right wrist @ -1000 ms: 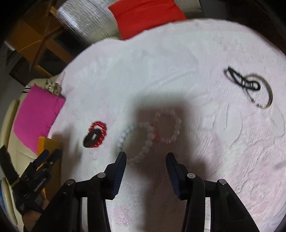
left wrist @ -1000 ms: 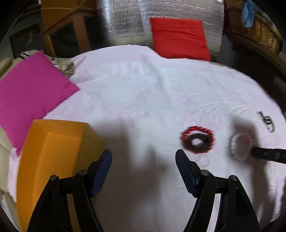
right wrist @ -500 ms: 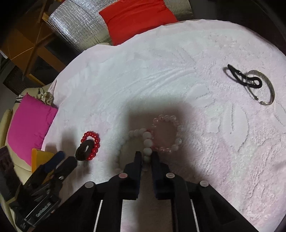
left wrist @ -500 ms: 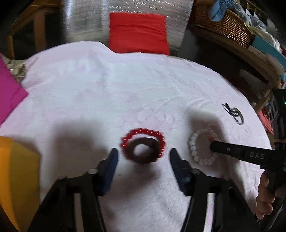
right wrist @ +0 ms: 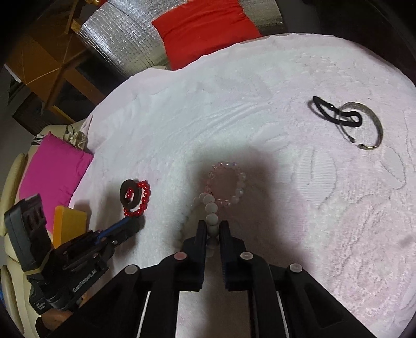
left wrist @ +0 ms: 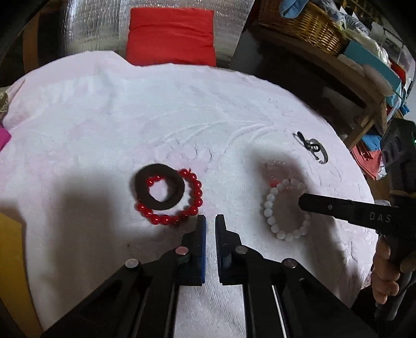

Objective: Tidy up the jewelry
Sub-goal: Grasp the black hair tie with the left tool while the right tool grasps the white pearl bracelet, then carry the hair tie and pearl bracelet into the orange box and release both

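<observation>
A red bead bracelet lies on the pale pink cloth with a dark brown hair tie over it; both show in the right wrist view. My left gripper is shut and empty, its tips just right of the red bracelet. A white bead bracelet lies to the right, touching a clear pink bead bracelet. My right gripper is shut on the white bead bracelet. A silver bangle with a black hair tie lies far right.
An orange box sits at the cloth's left edge by a magenta cushion. A red cushion leans on silver foil behind the cloth. A wicker basket stands on a shelf at the back right.
My left gripper swung right from the orange box to the red bracelet and closed. My right gripper closed on the white bead bracelet.
</observation>
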### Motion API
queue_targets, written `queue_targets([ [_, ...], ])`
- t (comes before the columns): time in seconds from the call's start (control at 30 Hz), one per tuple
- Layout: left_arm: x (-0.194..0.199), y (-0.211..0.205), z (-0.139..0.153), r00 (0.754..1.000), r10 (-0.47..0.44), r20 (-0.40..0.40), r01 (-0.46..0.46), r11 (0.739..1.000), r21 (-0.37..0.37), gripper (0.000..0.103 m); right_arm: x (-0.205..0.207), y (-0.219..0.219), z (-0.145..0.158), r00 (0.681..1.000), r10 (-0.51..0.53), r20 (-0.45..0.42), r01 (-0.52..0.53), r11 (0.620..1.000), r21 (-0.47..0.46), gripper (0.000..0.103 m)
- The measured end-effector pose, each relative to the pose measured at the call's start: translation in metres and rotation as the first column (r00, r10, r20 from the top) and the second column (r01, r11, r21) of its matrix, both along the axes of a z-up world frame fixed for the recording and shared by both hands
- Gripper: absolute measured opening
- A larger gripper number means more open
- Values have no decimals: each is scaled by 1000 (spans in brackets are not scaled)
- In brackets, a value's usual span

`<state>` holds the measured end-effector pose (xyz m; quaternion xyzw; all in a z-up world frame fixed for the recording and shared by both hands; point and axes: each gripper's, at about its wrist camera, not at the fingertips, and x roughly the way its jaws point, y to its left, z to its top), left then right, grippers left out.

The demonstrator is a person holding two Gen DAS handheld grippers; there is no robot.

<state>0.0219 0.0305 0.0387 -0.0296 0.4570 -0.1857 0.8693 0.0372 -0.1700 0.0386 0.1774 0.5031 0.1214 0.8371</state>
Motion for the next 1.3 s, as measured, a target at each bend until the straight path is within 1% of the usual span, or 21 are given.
queue_targets([
  [0.07,-1,6,5,999,41,29,-42,999,27,7,0,-3,-1,1000,-9,-2,9,1000,9,11],
  [0.1,0,10,7,996,78,53,-81,995,56,8,0,-3,-1,1000,-9,-3,9,1000,10,11],
  [0.17,7,14,5,990,126,61,-131,987,89,23,1,-2,-1,1000,-13,-4,13,1000,12,12],
  [0.2,10,17,3,988,144,58,-149,985,91,38,1,-2,-2,1000,-15,-7,15,1000,17,14],
  [0.23,14,18,2,984,165,61,-170,981,94,49,2,-2,-4,1000,-22,-17,22,1000,22,14],
  [0.3,20,18,-1,976,202,78,-210,971,116,52,4,-1,-7,999,-20,-38,21,999,38,14],
  [0.4,32,19,-8,971,227,69,-234,967,104,52,4,-1,-9,999,-19,-35,21,999,35,14],
  [0.47,38,23,-14,969,241,46,-244,968,64,52,6,-2,-11,999,-20,-44,22,999,45,14],
  [0.5,40,28,-16,969,245,28,-246,968,42,51,6,-3,-12,999,-23,-50,25,998,50,17],
  [0.53,42,31,-18,969,246,18,-246,969,24,39,7,-4,-13,998,-28,-54,31,998,51,20],
  [0.57,45,30,-21,970,243,13,-243,970,13,31,8,-5,-14,998,-31,-56,34,998,55,21],
  [0.6,46,31,-22,972,235,8,-235,972,7,20,8,-4,-15,998,-32,-56,35,998,54,21],
  [0.67,45,28,-22,976,215,20,-215,976,9,15,10,-1,-16,998,-30,-50,32,998,47,23],
  [0.7,43,27,-21,980,199,25,-199,980,8,11,10,0,-16,999,-28,-46,30,999,44,26],
  [0.87,36,16,-12,986,158,49,-159,987,14,10,11,9,-15,1000,-29,8,29,1000,-1,27],
  [0.93,32,15,-7,987,147,63,-148,989,14,10,11,14,-13,999,-18,34,20,999,-50,11],
  [0.97,28,16,-4,987,144,69,-145,989,13,10,10,16,-12,999,-12,43,15,997,-70,11],
  [1.13,16,23,12,986,140,92,-139,990,-15,10,4,13,1,995,7,96,-3,999,-42,11],
  [1.3,4,31,25,983,150,105,-150,989,-9,10,-6,15,21,983,45,180,-46,999,3,11],
])
